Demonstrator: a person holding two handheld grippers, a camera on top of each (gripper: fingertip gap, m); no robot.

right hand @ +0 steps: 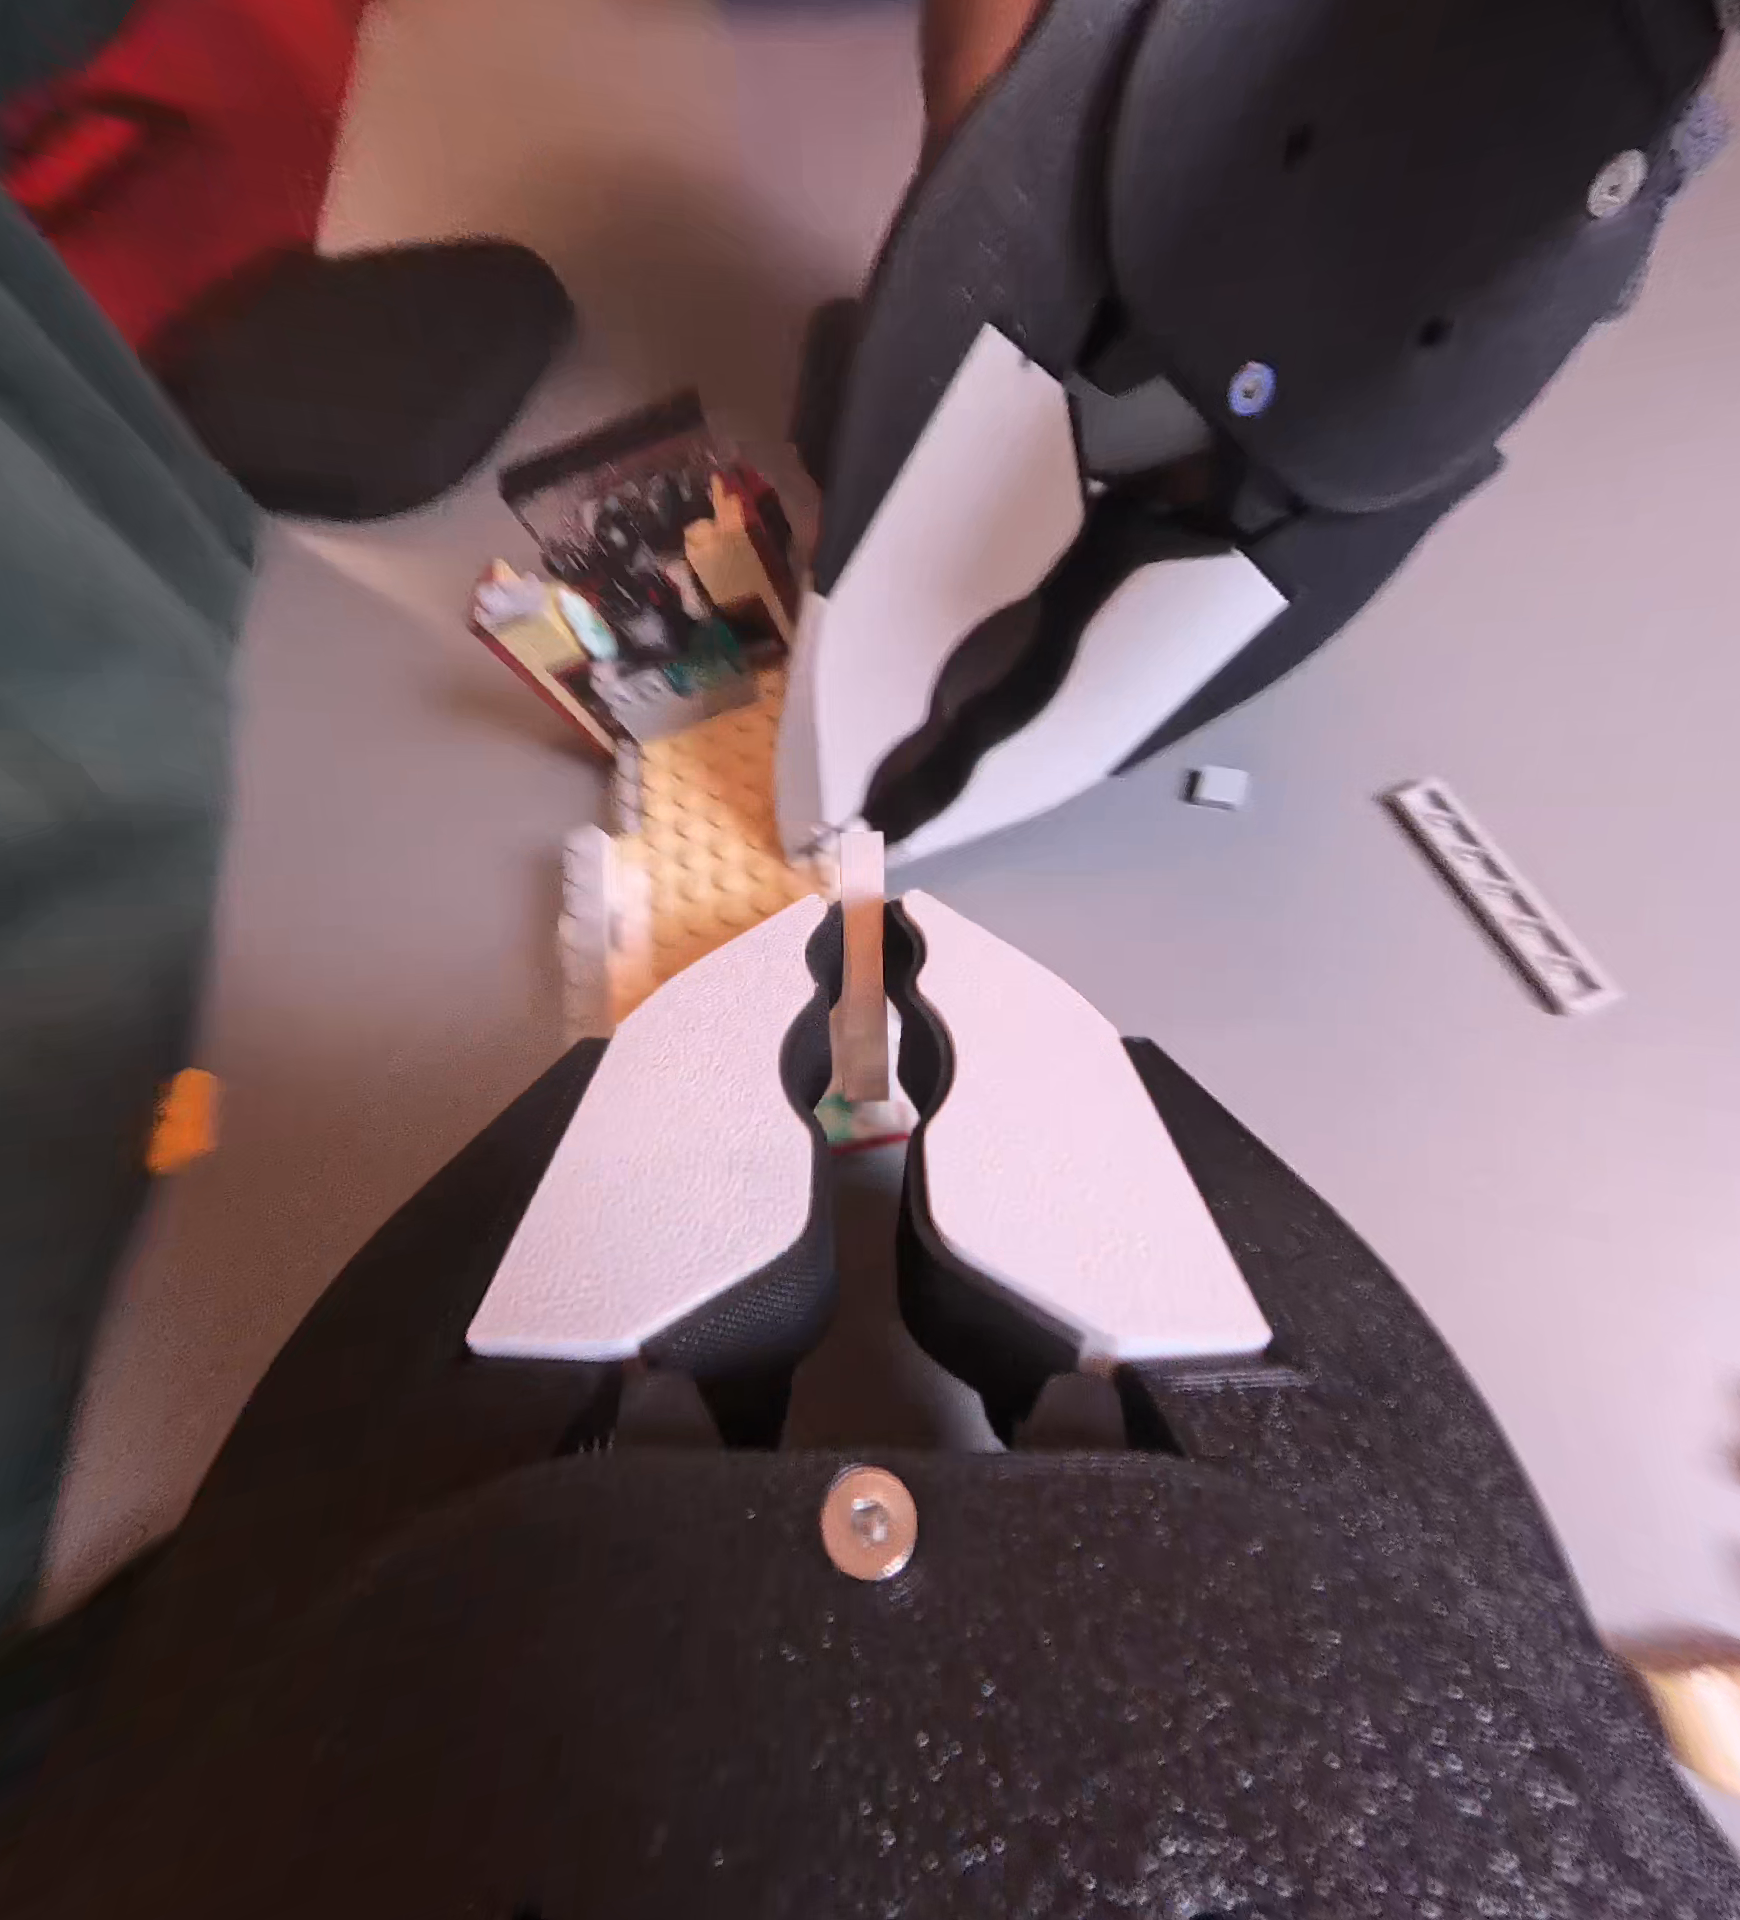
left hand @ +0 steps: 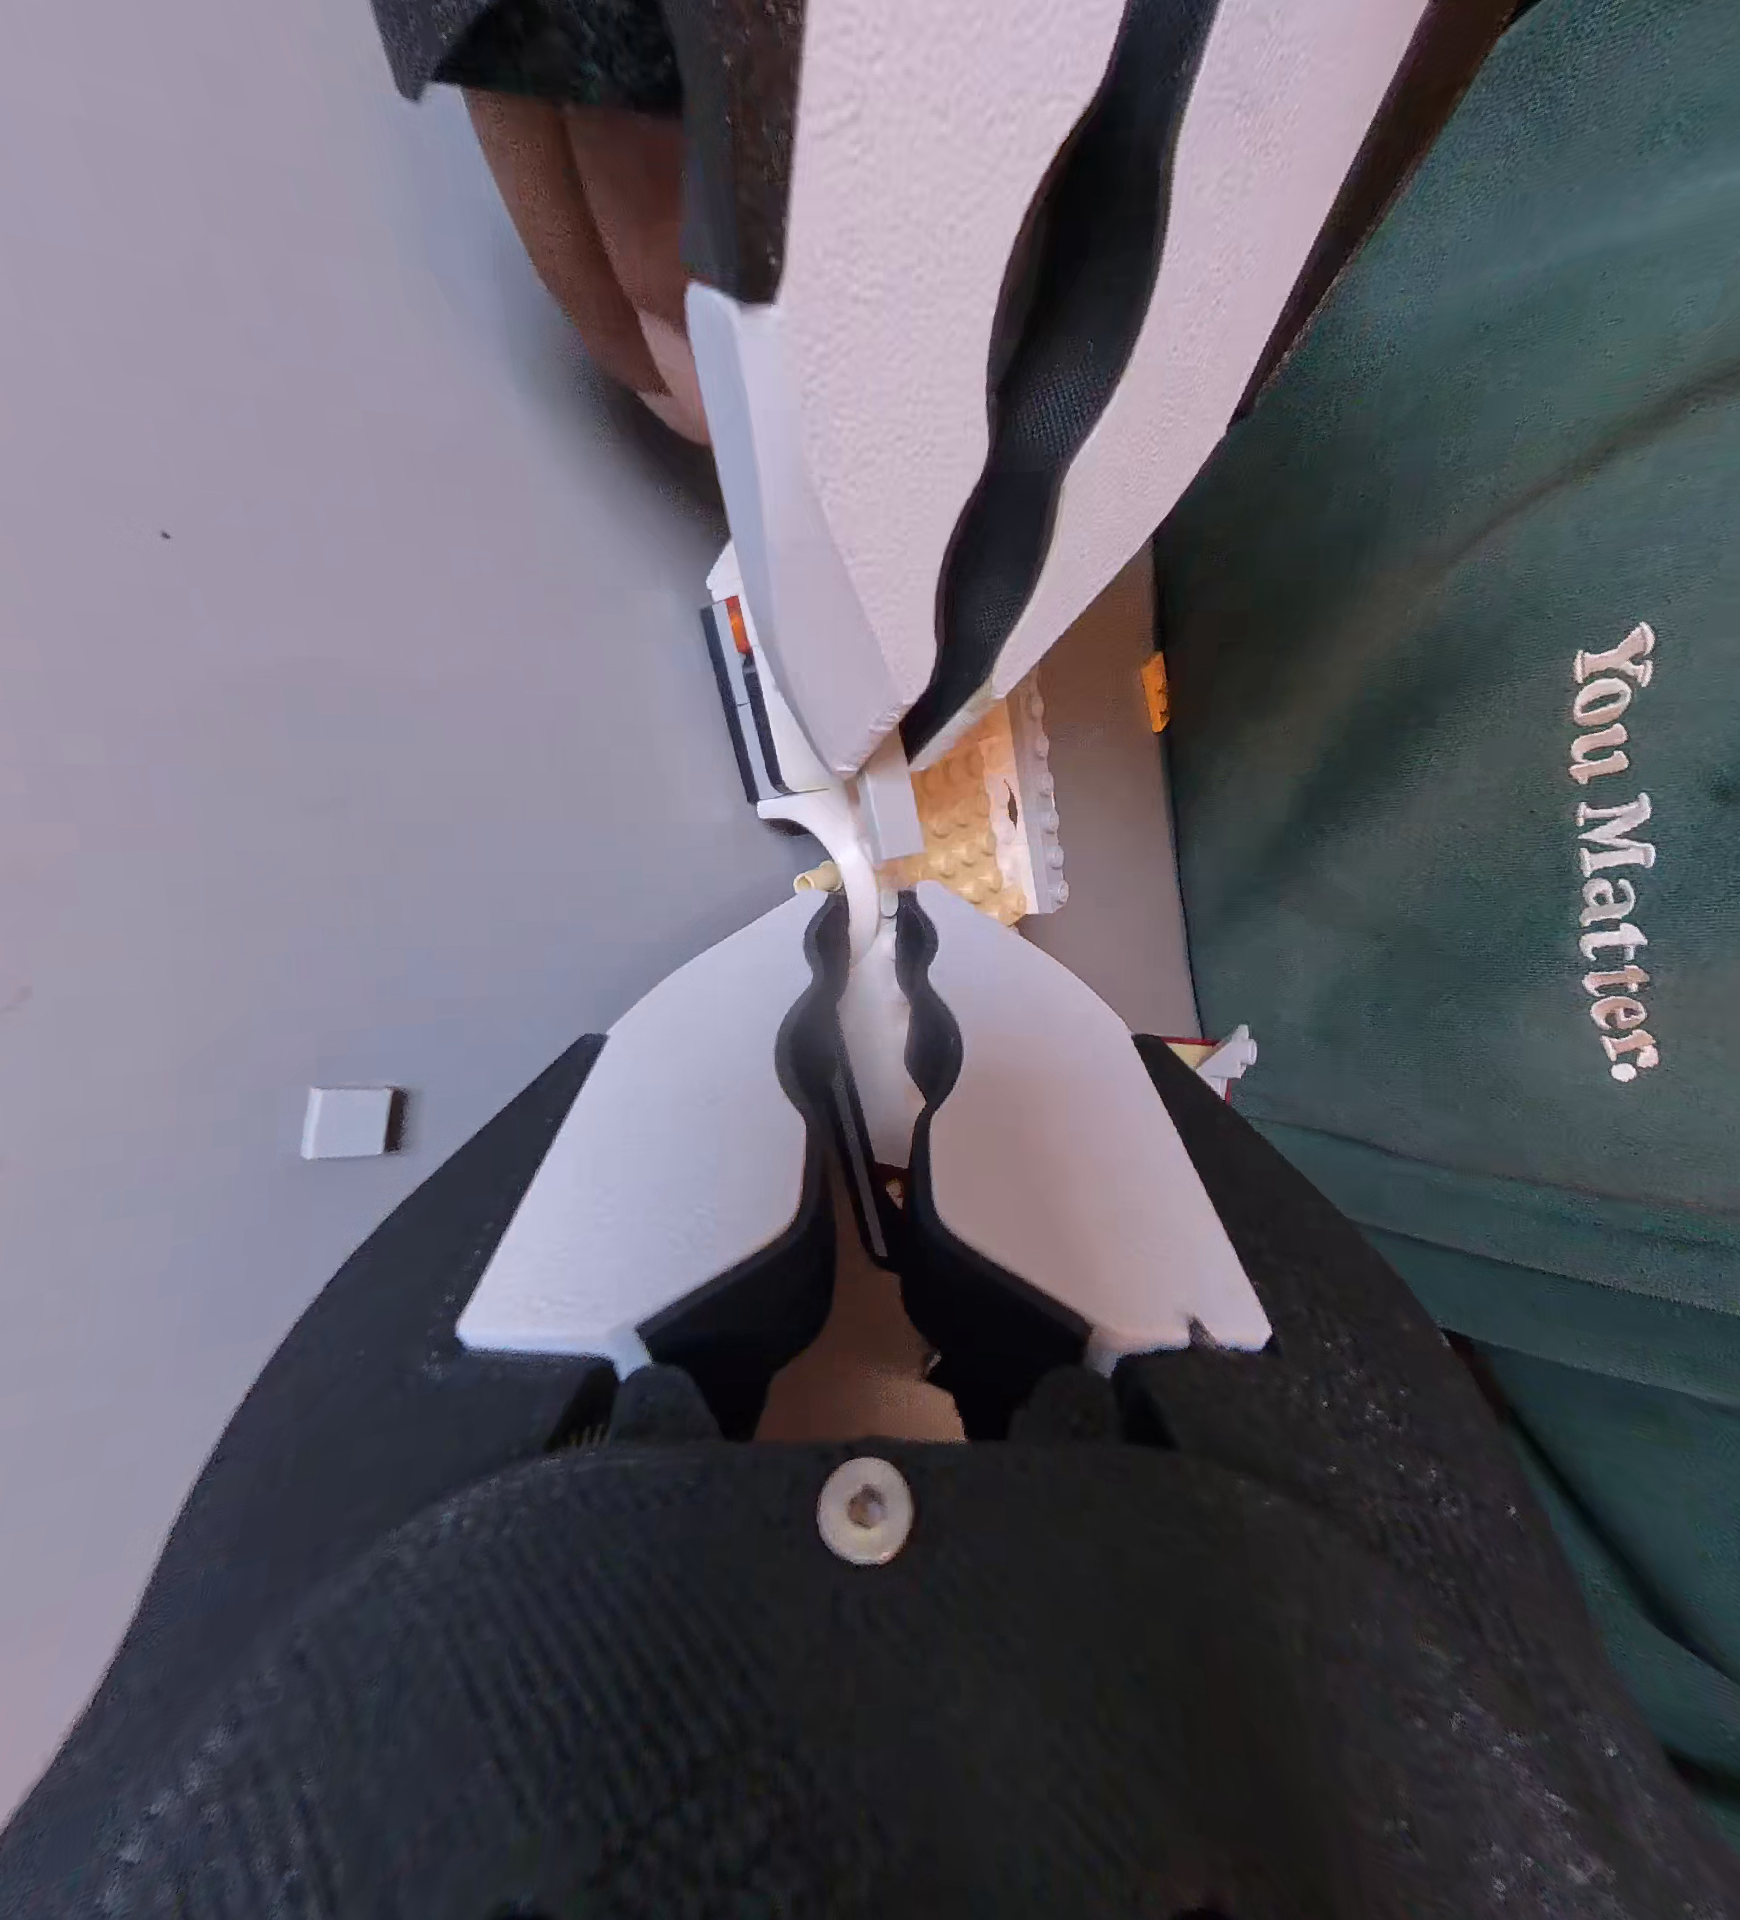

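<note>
In the left wrist view my left gripper (left hand: 871, 914) is shut on a white curved piece (left hand: 840, 847) at the edge of a brick model with a tan studded plate (left hand: 980, 821). My right gripper (left hand: 881, 753) comes down from above and holds a grey flat tile (left hand: 892, 816) against the model right at the left fingertips. In the right wrist view my right gripper (right hand: 864, 914) is shut on that grey tile (right hand: 861, 987), which stands edge-on between the pads. The left gripper (right hand: 840, 831) meets it from the upper right, over the tan plate (right hand: 710, 831).
The model's dark red part (right hand: 637, 582) lies beyond the tan plate. On the grey table (left hand: 222, 727) lie a small grey tile (left hand: 352, 1122), a long pale strip (right hand: 1500, 894) and an orange piece (left hand: 1157, 691). A person's green garment (left hand: 1468, 727) is close by. Only a small space, under 4 cm, lies between the two pairs of fingers.
</note>
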